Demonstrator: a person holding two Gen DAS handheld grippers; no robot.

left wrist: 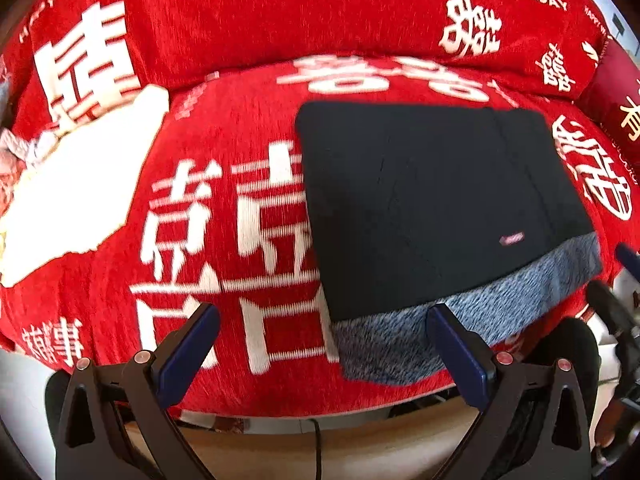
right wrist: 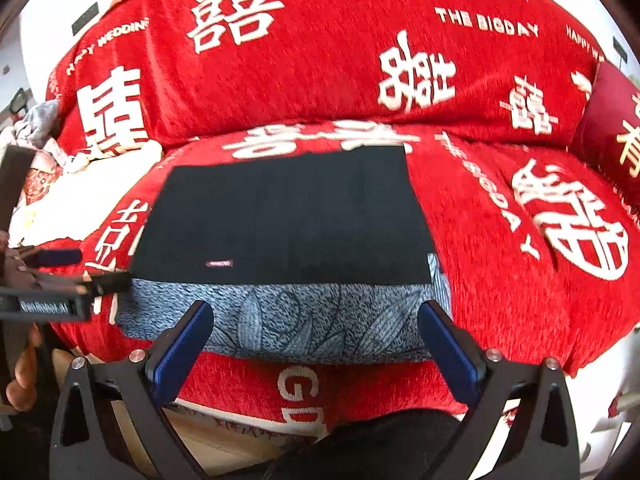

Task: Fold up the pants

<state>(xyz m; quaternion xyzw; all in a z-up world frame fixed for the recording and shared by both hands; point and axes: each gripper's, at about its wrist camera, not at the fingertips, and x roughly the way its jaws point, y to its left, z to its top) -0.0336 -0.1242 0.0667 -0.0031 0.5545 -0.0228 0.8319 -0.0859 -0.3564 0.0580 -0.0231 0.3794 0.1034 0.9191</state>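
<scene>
Black pants (left wrist: 432, 200) lie folded in a flat rectangle on a grey-blue patterned cloth (left wrist: 460, 320) on the red sofa seat. A small pink label sits near their front edge. They also show in the right wrist view (right wrist: 288, 216), on the same grey-blue cloth (right wrist: 288, 320). My left gripper (left wrist: 324, 328) is open and empty, held off the sofa's front edge, left of the pants' near corner. My right gripper (right wrist: 316, 324) is open and empty, in front of the pants' near edge. The left gripper (right wrist: 60, 276) appears at the left of the right wrist view.
The sofa is covered by a red blanket (left wrist: 240, 32) with white characters. A white cloth (left wrist: 80, 196) and crumpled laundry (left wrist: 16, 152) lie on the left of the seat. A dark red cushion (right wrist: 616, 128) stands at the right. Wooden floor (left wrist: 320, 456) lies below.
</scene>
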